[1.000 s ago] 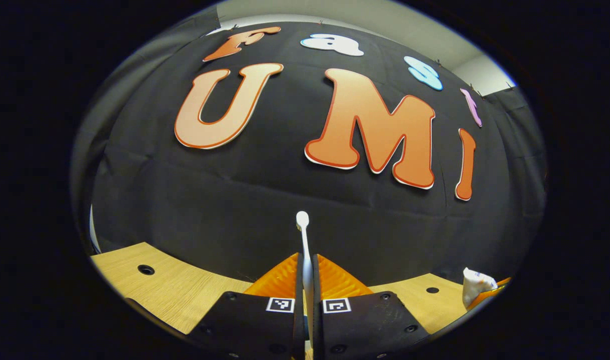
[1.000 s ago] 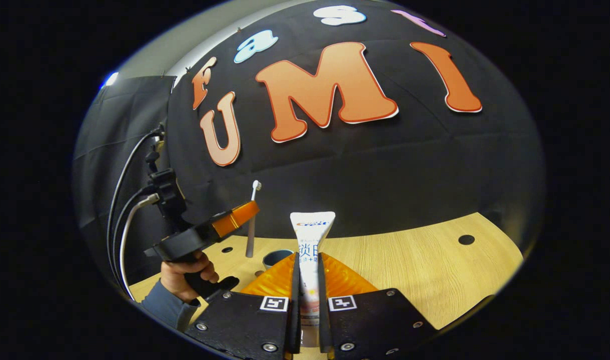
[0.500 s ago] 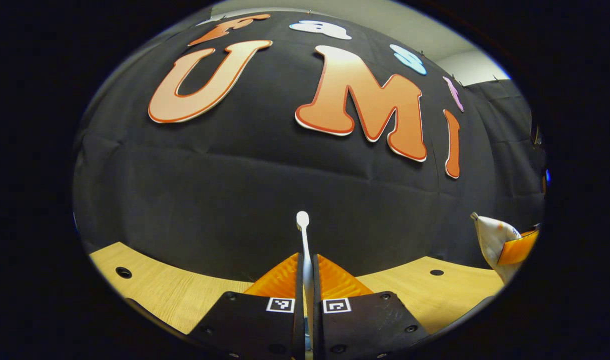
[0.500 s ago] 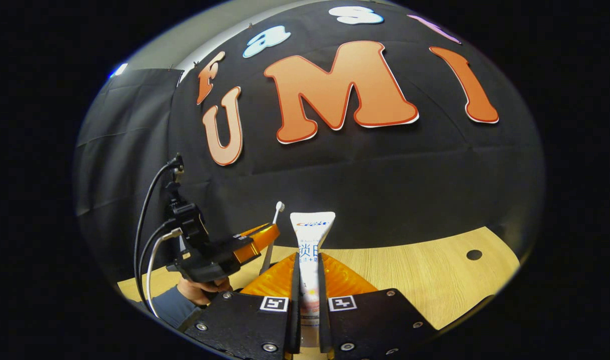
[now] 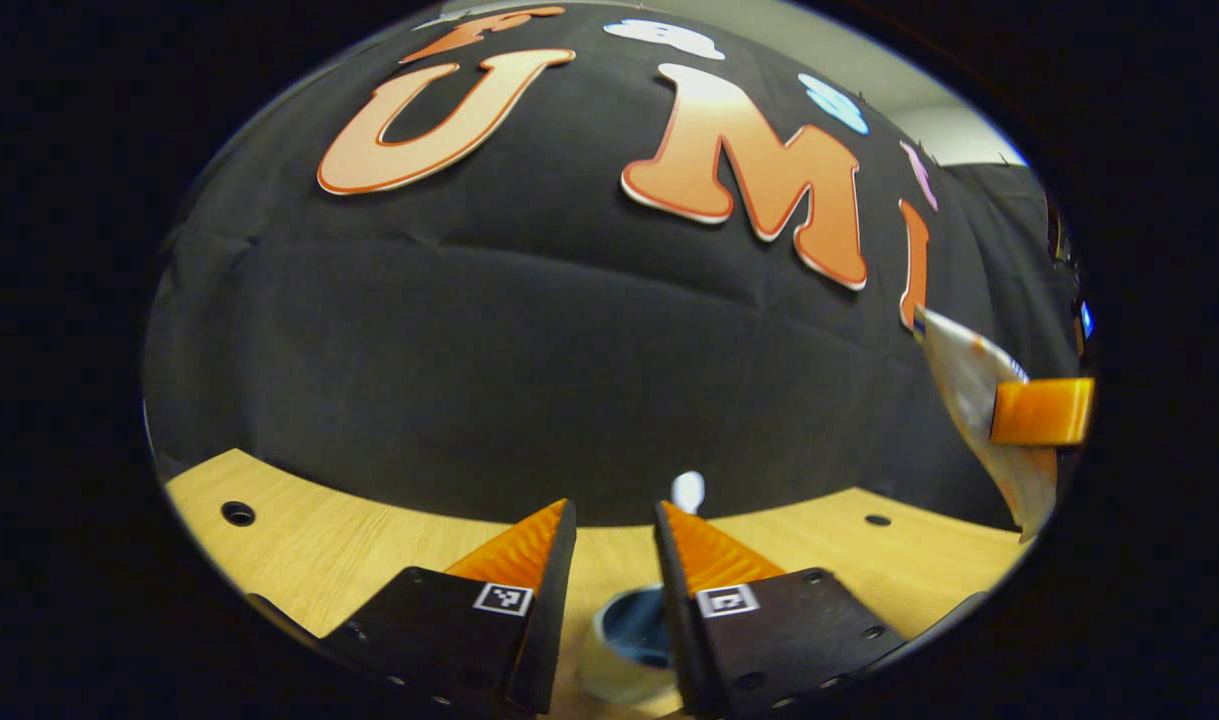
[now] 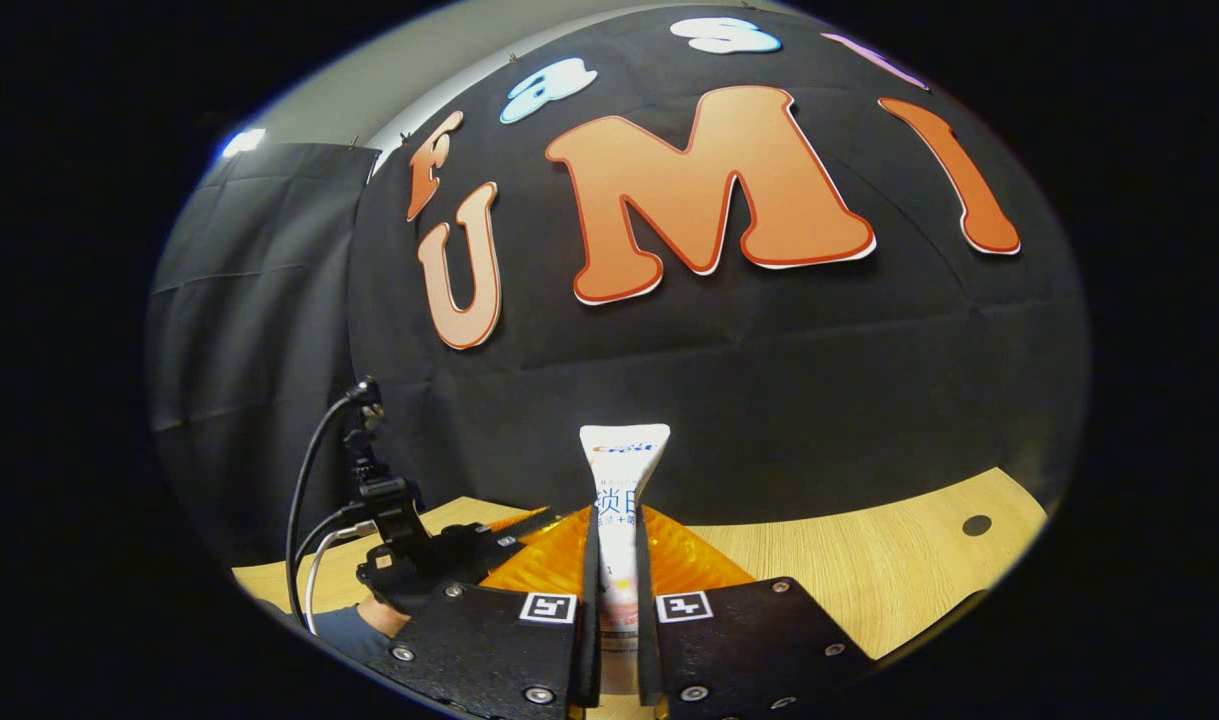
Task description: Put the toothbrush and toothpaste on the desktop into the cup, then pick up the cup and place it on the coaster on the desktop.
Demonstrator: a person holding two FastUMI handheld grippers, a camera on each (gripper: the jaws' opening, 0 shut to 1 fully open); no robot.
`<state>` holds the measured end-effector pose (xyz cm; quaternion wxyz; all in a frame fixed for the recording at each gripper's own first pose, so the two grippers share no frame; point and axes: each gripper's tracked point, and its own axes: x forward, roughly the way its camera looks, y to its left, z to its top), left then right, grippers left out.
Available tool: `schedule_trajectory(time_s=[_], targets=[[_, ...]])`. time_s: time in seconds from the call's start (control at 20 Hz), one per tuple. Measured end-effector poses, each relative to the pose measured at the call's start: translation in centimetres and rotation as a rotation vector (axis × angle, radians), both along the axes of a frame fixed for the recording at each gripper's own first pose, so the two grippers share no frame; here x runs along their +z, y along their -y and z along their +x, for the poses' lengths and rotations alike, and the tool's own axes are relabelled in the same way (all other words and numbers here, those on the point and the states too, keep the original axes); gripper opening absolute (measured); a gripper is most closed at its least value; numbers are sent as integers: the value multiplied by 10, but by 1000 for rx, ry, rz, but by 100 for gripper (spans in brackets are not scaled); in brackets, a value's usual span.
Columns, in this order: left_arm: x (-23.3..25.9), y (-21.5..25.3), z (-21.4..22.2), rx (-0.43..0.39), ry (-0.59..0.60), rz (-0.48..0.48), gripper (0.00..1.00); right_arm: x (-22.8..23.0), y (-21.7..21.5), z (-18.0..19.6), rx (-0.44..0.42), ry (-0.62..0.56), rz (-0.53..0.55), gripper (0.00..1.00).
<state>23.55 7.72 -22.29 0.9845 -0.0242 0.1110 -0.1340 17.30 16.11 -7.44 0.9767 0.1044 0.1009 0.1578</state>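
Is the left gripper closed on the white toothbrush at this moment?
No, the left gripper stands open above the pale cup, with the white toothbrush head free beyond its fingers.

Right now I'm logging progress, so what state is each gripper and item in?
left gripper: open, above the cup.
cup: upright on the desktop.
toothbrush: released, head poking up.
right gripper: shut on the toothpaste.
toothpaste: held upright, not in cup.
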Motion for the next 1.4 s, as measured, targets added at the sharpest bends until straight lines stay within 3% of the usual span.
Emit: schedule_trajectory(time_s=[0.15,0.4,0.65,0.95,1.2,1.4], targets=[[1,-23,-21,50,-35,-7,95,5,-6,-1,8,12,5,15],[19,-30,-62,62,-42,-28,98,13,-18,3,22,56,10,14],[31,-50,-120,102,-33,49,98,4,-40,16,37,77,68,14],[30,-71,-176,150,-61,-8,98,9,-63,43,60,168,123,14],[29,-106,-196,233,-46,-13,98,2,-78,70,44,202,160,15],[26,-109,-198,242,-44,-35,98,-16,-84,90,8,214,188,15]])
